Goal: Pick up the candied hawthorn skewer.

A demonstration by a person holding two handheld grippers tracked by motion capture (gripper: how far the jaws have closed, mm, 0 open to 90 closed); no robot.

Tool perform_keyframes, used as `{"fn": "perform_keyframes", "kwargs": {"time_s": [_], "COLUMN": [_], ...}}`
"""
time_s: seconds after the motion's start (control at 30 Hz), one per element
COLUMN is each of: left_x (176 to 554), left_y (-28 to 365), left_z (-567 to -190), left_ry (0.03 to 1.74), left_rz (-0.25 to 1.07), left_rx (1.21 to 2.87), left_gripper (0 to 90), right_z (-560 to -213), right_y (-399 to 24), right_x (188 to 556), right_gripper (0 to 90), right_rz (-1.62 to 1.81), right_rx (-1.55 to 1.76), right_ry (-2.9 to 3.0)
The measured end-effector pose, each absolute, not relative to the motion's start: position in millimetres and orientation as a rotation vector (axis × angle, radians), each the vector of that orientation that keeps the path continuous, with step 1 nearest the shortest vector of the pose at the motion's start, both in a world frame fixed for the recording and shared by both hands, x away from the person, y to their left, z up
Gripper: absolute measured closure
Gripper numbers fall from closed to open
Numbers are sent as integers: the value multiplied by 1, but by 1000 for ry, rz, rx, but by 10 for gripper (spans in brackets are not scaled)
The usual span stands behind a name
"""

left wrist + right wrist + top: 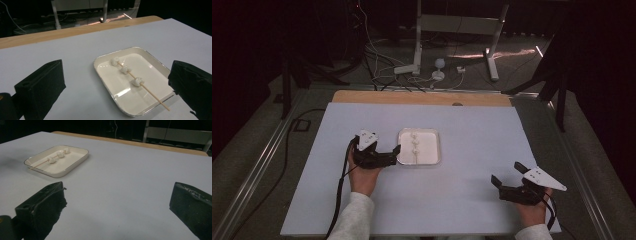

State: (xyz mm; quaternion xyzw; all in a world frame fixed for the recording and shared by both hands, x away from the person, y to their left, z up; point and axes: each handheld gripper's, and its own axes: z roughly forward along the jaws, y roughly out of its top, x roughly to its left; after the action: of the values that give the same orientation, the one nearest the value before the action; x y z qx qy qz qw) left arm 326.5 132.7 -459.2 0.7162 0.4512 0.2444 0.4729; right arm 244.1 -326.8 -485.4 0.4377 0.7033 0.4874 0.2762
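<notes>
The left gripper sits just beside the left rim of the white tray, with its jaws spread wide and nothing between them. In the left gripper view the tray lies straight ahead between the two jaws, so the skewer is right in front of this gripper. The right gripper rests well apart at the near right of the surface, also with its jaws wide apart and empty; from its view the tray is far off to the left. The left gripper is clearly the nearer one.

The skewer's long axis runs near to far in the high view, roughly along the tray's middle and across the line of the left gripper's approach. Its bare near end overhangs the tray's near rim, which I judge the easiest place to pinch it.

The skewer is a thin pale wooden stick carrying three small white lumps, probably marshmallows, spaced along its far half. The tray is shallow, glossy, with rounded corners and a thin metallic-looking edge.
</notes>
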Motion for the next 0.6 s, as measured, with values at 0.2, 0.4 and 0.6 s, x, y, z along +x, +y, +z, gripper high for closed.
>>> {"fn": "perform_keyframes", "kwargs": {"time_s": [0.2,0.4,0.6], "left_x": [336,343,349], "left_y": [113,100,86], "left_z": [-469,-477,-489], "left_ry": [1095,1099,1110], "left_rz": [585,571,549], "left_rx": [1790,1821,1856], "left_gripper": [11,11,11], "right_z": [-486,-486,-486], "right_y": [-327,-327,-327], "right_x": [244,244,244], "right_gripper": [0,0,0], "right_rz": [1307,1307,1305], "right_rx": [1173,1174,1174], "right_ry": [1892,1891,1894]}}
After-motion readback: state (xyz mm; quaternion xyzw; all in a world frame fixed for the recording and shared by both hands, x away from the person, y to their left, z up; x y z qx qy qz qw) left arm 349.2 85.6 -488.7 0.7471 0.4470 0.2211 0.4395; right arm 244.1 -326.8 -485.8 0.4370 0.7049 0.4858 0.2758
